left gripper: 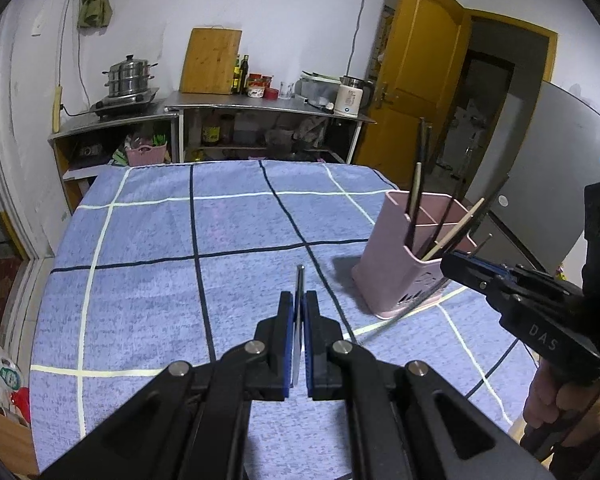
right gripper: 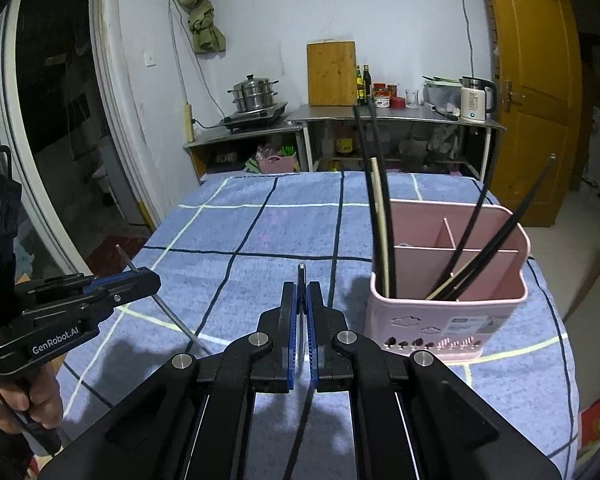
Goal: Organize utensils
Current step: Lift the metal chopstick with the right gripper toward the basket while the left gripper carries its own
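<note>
Now both grippers, left gripper [left gripper: 299,308] and right gripper [right gripper: 301,300], clamp metal chopsticks [left gripper: 299,280]; pink holder [right gripper: 446,280] near table edge.

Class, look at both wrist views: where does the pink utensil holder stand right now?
The pink utensil holder stands upright on the blue checked cloth, near the table's right edge, to the right of both grippers, with chopsticks leaning in its compartments.
</note>
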Motion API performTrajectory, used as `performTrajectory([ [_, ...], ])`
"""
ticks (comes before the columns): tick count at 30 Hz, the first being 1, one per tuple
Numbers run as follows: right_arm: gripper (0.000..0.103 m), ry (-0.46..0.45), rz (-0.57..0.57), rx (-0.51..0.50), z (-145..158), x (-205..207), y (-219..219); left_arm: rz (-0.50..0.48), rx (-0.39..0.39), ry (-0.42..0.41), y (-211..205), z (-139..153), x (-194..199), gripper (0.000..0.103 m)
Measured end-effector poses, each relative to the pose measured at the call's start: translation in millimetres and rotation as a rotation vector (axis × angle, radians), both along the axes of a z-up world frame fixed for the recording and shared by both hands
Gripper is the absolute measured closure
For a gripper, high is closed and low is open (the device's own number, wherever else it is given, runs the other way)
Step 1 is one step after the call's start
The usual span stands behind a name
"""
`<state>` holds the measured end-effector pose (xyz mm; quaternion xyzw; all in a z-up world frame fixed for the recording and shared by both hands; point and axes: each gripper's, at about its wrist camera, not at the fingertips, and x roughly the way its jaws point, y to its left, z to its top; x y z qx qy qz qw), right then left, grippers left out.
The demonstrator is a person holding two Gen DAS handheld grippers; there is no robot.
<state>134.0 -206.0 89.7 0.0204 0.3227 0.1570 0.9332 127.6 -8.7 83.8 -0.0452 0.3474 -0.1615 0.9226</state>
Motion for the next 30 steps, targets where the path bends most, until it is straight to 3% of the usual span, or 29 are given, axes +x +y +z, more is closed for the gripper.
performTrajectory([
  [17,0.098,-0.025,-0.06,0.028,12,-16,-40,-0.094,-0.014,0.008,-47,15,3,0.098],
  [24,0.098,-0.042,-0.1,0.039,23,-16,-61,-0.155,-0.038,-0.022,-78,36,8,0.098],
  [30,0.098,-0.096,-0.128,0.056,50,-14,-77,-0.176,-0.08,-0.067,-90,66,21,0.098],
])
